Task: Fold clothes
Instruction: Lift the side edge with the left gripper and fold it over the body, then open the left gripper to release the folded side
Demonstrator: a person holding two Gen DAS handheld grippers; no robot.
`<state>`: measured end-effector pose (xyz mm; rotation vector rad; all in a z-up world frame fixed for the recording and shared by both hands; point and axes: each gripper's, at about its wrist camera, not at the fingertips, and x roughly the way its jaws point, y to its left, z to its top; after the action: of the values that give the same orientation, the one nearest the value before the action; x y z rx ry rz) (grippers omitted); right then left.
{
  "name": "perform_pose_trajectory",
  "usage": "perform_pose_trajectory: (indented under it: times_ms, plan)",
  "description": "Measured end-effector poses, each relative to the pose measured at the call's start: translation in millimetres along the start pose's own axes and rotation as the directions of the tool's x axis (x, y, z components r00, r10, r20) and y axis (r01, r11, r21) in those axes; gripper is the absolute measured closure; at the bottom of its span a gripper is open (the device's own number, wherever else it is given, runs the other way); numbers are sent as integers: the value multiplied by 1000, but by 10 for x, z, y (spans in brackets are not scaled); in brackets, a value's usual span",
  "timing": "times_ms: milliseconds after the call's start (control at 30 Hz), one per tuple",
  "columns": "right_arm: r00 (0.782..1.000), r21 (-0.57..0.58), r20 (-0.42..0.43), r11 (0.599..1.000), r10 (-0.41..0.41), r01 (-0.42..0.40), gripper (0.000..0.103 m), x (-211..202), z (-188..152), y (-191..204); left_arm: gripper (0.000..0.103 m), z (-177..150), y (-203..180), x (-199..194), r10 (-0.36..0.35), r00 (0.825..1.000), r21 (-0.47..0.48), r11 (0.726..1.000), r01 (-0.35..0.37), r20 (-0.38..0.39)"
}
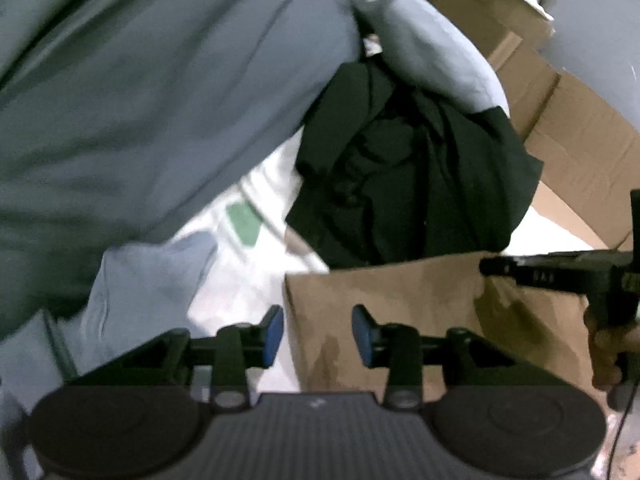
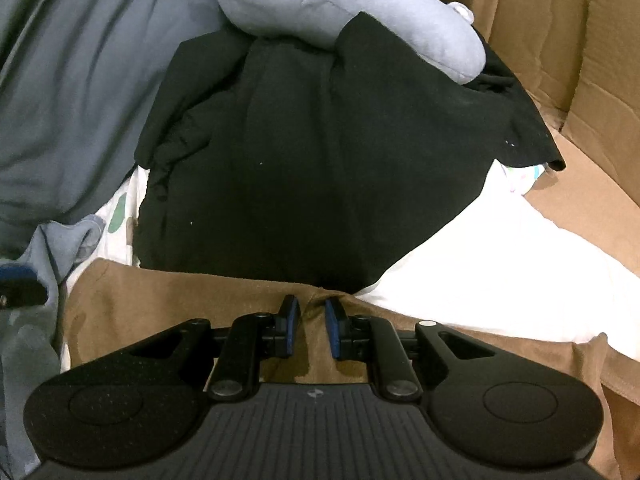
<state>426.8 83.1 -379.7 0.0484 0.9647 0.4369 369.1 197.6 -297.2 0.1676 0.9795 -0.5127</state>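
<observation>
1. A white patterned sheet (image 2: 480, 264) lies under the clothes, with brown cardboard boxes (image 2: 560, 40) behind.
2. A big grey-blue cloth (image 1: 140, 100) lies at the left.
3. A crumpled black garment (image 2: 312, 152) sits in the middle.
4. The left gripper (image 1: 318, 334) is partly open, with nothing between its jaws.
5. The right gripper (image 2: 313, 326) pinches a fold of the flat brown cloth (image 2: 160, 304), jaws narrow.

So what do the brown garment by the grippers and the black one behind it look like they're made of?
The brown garment looks like soft, matte brushed cloth, suede-like: its nap shows darker, rubbed-looking patches. It could be faux suede or brushed cotton.

The black garment looks like a matte knit, possibly cotton jersey or fleece: it slumps in soft rounded folds, has no sheen, and carries pale lint specks. The weave is too dark to confirm.
</observation>
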Motion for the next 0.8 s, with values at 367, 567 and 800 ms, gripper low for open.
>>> perform_pose_trajectory:
  times_ms: [367,567,800]
  plan:
    - [997,74,52,996,49,-53,80,-649,-188,11,75,-369,61,-220,-28,997,-13,1000,27,-68]
    - [998,14,14,998,57,-58,80,-813,-569,184,78,-549,35,-281,-39,995,-9,999,38,-92]
    - [998,-4,-5,998,68,-68,80,-888,-888,405,79,-747,7,-274,6,997,-16,1000,-7,-72]
